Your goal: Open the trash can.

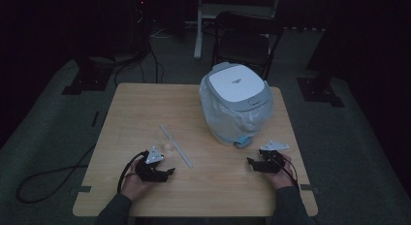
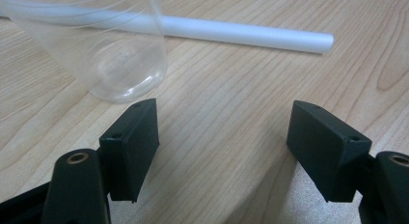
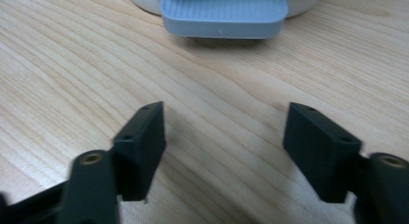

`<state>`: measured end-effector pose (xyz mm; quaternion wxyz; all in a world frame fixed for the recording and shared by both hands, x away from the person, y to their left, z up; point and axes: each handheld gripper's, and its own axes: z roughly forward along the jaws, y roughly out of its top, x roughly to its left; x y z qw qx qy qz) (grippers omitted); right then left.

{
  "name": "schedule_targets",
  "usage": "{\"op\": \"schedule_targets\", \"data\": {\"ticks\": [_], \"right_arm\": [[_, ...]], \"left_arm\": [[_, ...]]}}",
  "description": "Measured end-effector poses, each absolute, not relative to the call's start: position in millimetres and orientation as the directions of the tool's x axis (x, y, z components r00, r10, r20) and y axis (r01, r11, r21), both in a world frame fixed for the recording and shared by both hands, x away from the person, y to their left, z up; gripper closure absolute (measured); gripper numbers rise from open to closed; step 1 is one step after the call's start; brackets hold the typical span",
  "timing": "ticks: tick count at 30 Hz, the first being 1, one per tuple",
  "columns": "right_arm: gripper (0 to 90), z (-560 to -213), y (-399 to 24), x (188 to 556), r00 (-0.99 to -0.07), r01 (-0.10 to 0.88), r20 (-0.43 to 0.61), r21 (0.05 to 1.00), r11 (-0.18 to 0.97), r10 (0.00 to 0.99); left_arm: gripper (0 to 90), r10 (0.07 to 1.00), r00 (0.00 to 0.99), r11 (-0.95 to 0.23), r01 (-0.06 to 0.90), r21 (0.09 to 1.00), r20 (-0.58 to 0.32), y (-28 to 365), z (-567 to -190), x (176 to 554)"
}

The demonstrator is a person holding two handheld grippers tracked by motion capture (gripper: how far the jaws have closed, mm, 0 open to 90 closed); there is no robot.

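A white pedal bin [image 1: 236, 101] with a clear bag liner stands on the wooden table [image 1: 145, 101], right of centre. Its grey-blue foot pedal [image 3: 222, 14] lies just ahead of my right gripper [image 3: 224, 132], whose jaws stand apart with only bare wood between them. In the high view the right gripper [image 1: 255, 163] rests near the table's front right. A clear plastic cup [image 2: 103, 50] stands just beyond the left finger of my left gripper [image 2: 224, 132], which is open and holds nothing. Behind the cup lies a white straw [image 2: 241, 33]. The left gripper [image 1: 162, 170] sits front left.
A dark folding chair [image 1: 242, 38] stands behind the table's far edge. Cables [image 1: 53, 179] trail over the grey floor at the left. The straw [image 1: 177, 146] lies diagonally between the two hands, and the cup [image 1: 162, 137] stands beside it.
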<state>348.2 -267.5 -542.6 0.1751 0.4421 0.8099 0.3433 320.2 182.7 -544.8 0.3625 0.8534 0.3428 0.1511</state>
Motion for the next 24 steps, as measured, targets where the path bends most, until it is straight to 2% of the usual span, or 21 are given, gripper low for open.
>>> {"op": "schedule_targets", "data": {"ticks": [9, 24], "right_arm": [[47.0, -516.3, -274.4, 338.9, -0.530, 0.536, 0.020, 0.783, 0.317, 0.848], [68.4, -483.6, -273.3, 330.8, -0.518, 0.478, -0.002, 0.828, 0.291, 0.856]], "left_arm": [[27.9, 0.695, 0.719, -0.502, 0.475, 0.722, 0.010, 182.6, -544.8, 320.1], [27.9, 0.696, 0.718, -0.501, 0.477, 0.723, 0.009, 182.5, -544.9, 320.1]]}}
